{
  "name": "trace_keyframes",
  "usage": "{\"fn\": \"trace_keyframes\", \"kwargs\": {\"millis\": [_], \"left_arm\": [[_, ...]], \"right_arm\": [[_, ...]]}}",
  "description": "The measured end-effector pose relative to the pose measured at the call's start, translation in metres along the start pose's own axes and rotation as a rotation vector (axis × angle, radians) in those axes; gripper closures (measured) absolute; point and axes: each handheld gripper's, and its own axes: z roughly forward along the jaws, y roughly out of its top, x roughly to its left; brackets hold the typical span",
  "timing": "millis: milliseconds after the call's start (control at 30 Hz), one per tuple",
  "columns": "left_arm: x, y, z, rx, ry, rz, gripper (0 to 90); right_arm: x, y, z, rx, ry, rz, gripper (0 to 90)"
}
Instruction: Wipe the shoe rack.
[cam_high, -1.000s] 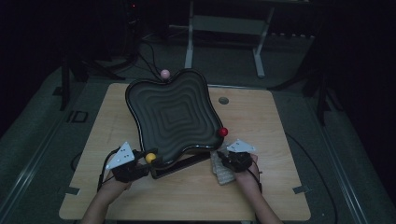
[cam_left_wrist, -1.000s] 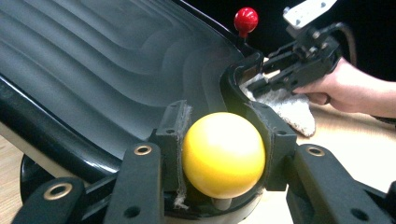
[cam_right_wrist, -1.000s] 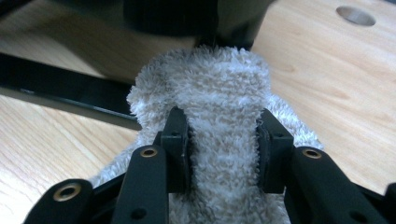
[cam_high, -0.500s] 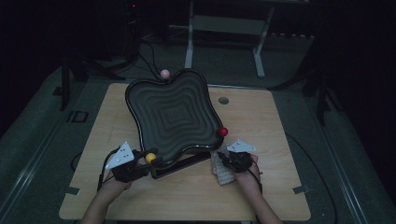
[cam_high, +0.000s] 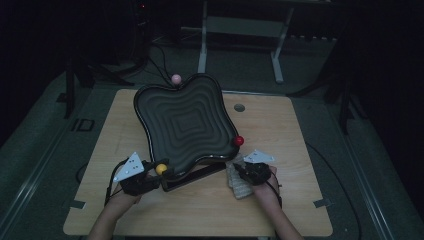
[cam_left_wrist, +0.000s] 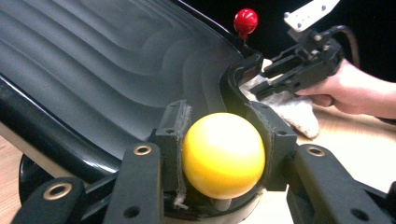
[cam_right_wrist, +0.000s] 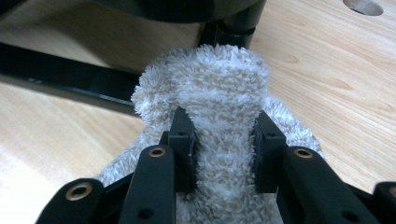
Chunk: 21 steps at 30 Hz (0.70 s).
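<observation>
two grippers at the near edge of the table, one on a yellow ball, one on a fluffy cloth.

nearest to the person, the left gripper (cam_left_wrist: 223, 158) has its jaws partly closed and pinching the yellow ball (cam_left_wrist: 223, 154), a knob at the near left corner of the black wavy tray (cam_high: 182, 120); both pads touch the ball on its sides. the right gripper (cam_right_wrist: 224, 140) has its jaws just been closing on the white fluffy cloth (cam_right_wrist: 224, 107), and the pads now press a fold of it between them; the cloth lies on the wooden table (cam_high: 280, 130), just beside the near right corner of the tray. a bit farther, a red ball (cam_high: 239, 140) sits at the tray's right corner. at the far corner there is a pink ball (cam_high: 176, 78).
</observation>
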Motion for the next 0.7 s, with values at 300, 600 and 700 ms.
{"fn": "trace_keyframes", "kwargs": {"millis": [300, 600, 700], "left_arm": [[-0.01, 0.002, 0.002, 0.01, 0.04, 0.012, 48.5], [-0.007, 0.007, -0.009, -0.005, 0.045, -0.014, 38.9], [-0.007, 0.009, -0.017, -0.012, 0.052, -0.009, 34.6]], "right_arm": [[-0.006, -0.009, -0.044, -0.036, 0.011, 0.038, 67.4], [-0.007, -0.014, -0.079, -0.086, -0.009, 0.048, 67.4], [-0.008, -0.016, -0.083, -0.093, -0.018, 0.06, 67.3]]}}
